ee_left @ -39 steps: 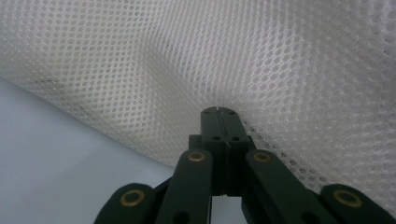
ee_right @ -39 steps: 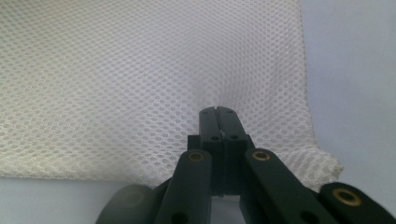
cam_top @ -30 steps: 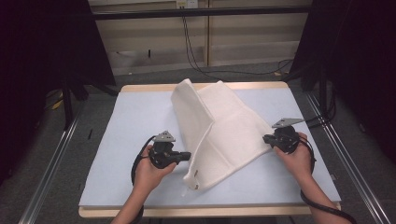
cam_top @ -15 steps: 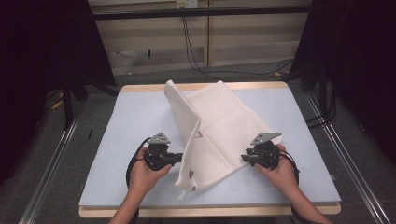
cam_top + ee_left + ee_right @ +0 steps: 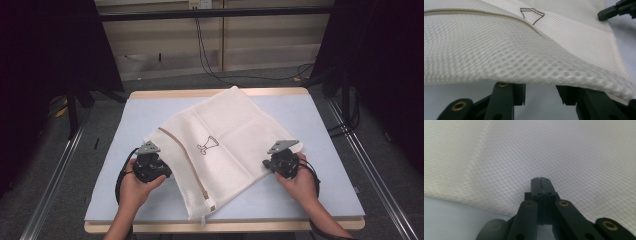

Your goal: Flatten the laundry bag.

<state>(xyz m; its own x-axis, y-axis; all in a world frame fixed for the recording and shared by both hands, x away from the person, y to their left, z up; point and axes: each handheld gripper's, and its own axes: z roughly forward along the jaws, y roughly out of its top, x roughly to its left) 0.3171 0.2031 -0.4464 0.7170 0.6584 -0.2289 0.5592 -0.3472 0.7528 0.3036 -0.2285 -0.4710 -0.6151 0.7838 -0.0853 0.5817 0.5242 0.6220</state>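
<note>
Mesh laundry bag is the work in hand, spread nearly flat on the table with a tan zipper running toward its 6 o'clock corner and a small line drawing near the middle. The right hand-held gripper, at the bag's 4 o'clock edge, has its jaws clenched together; in the right gripper view mesh lies over and beyond the tips, so it probably pinches the edge, though the cloth between the pads cannot be made out. The left hand-held gripper, at the bag's 8 o'clock edge, has just been opening, and the left gripper view shows its jaws spread apart with the mesh draped above them, not pinched.

My guess at the risk: with one side released, any pull from the right would drag the whole bag across the table and wrinkle it.
</note>
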